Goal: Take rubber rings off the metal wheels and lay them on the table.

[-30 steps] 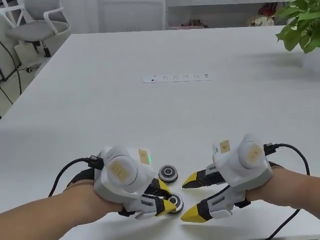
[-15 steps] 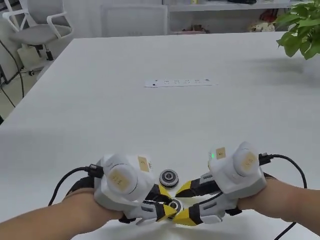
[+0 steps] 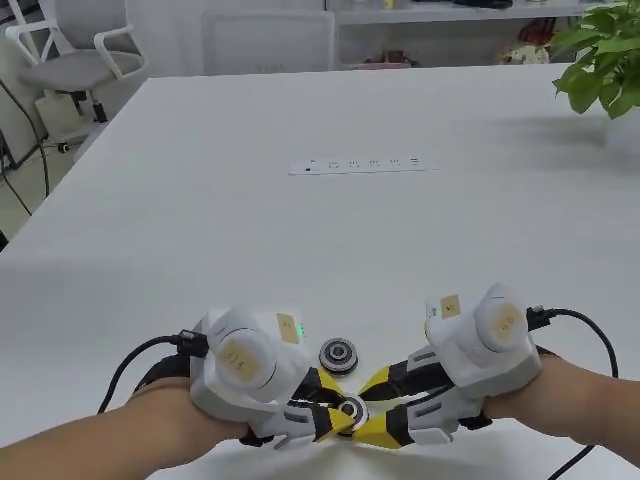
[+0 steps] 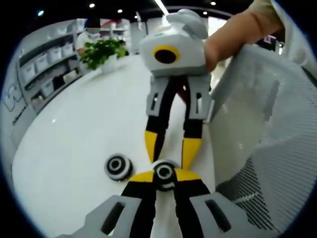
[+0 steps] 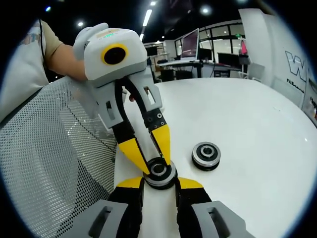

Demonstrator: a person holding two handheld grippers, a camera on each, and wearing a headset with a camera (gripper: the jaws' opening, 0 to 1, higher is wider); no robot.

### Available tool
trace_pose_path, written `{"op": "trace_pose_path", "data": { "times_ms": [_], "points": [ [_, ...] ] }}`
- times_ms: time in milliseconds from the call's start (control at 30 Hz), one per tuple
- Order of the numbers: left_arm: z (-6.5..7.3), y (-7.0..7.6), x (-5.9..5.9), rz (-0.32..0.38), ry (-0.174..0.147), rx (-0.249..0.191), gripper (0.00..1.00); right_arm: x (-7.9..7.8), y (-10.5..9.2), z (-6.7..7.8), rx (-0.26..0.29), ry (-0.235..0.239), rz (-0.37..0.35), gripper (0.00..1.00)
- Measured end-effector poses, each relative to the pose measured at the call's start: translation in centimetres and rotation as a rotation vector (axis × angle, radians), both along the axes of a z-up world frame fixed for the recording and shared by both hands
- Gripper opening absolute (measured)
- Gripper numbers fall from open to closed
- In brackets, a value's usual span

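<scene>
A small metal wheel with a dark rubber ring is held just above the table's near edge, between both grippers. My left gripper comes in from the left and is shut on the wheel. From the right, my right gripper has its yellow tips closed against the same wheel. In the left gripper view the right gripper points down onto the wheel. A second ringed wheel lies flat on the table just behind them, also seen as a wheel and a wheel.
A white power strip lies mid-table. A potted plant stands at the far right corner, and an office chair is beyond the far left corner. Cables trail from both grippers. A mesh chair back is close behind.
My right gripper has moved left to the wheel held by the left gripper, and its jaws have narrowed from open onto it. The second wheel has stayed put.
</scene>
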State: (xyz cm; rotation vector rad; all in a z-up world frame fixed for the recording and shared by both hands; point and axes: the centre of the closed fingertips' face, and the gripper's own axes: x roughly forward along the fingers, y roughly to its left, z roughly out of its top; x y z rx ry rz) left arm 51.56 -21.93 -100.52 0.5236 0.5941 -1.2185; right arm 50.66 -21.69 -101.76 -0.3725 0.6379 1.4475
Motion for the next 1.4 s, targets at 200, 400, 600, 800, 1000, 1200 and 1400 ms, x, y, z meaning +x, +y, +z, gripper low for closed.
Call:
{"op": "trace_pose_path", "data": {
  "times_ms": [200,400,600,800,1000,1200,1400],
  "points": [
    [0.0,0.0,0.0,0.007,-0.001,-0.001,0.13,0.0,-0.1,0.1,-0.025,-0.06,0.033,0.21],
    [0.0,0.0,0.0,0.009,-0.003,-0.002,0.13,0.1,-0.4,0.1,-0.041,-0.078,0.046,0.18],
    [0.0,0.0,-0.1,0.011,-0.002,-0.003,0.13,0.1,-0.4,0.1,-0.044,-0.076,0.045,0.18],
    [0.0,0.0,-0.1,0.01,-0.003,-0.002,0.13,0.1,-0.5,0.0,-0.048,-0.082,0.05,0.16],
    [0.0,0.0,-0.1,0.011,-0.003,-0.003,0.13,0.1,-0.8,0.0,-0.056,-0.084,0.056,0.11],
    [0.0,0.0,-0.1,0.012,-0.003,-0.006,0.13,0.1,-0.8,0.0,-0.055,-0.084,0.057,0.1],
    [0.0,-0.1,-0.1,0.012,-0.003,-0.007,0.13,0.3,-1.0,-0.3,-0.069,-0.091,0.052,0.0]
  ]
}}
